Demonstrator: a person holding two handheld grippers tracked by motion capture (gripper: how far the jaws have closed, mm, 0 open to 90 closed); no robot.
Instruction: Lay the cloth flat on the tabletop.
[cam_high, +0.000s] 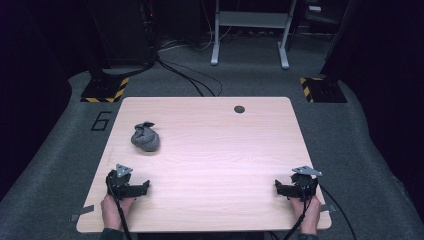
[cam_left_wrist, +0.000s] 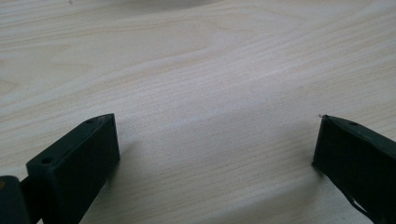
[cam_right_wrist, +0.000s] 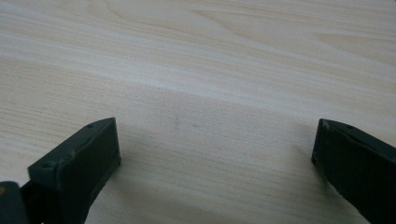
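On the table (cam_high: 210, 150), in the high view, one grey cloth (cam_high: 145, 137) lies bunched into a lump, ahead of the left gripper (cam_high: 131, 188) and a little to its right, well apart from it. The lump's long axis runs roughly away from the person, with a small twisted tip pointing toward the far edge. Bare wood lies between the cloth and the left gripper; nothing stands in the way. The right gripper (cam_high: 287, 188) rests near the table's right edge, far from the cloth, which lies ahead of it and well off to its left. A dark round hole (cam_high: 239, 109) sits in the tabletop near the far edge, ahead of the right gripper and to its left. Two grippers, two hands, one cloth.

In the left gripper view, the left gripper (cam_left_wrist: 217, 135) has its jaws spread wide, low over the wood, with nothing between them.

In the right gripper view, the right gripper (cam_right_wrist: 217, 137) likewise stands wide apart over bare wood, holding nothing.
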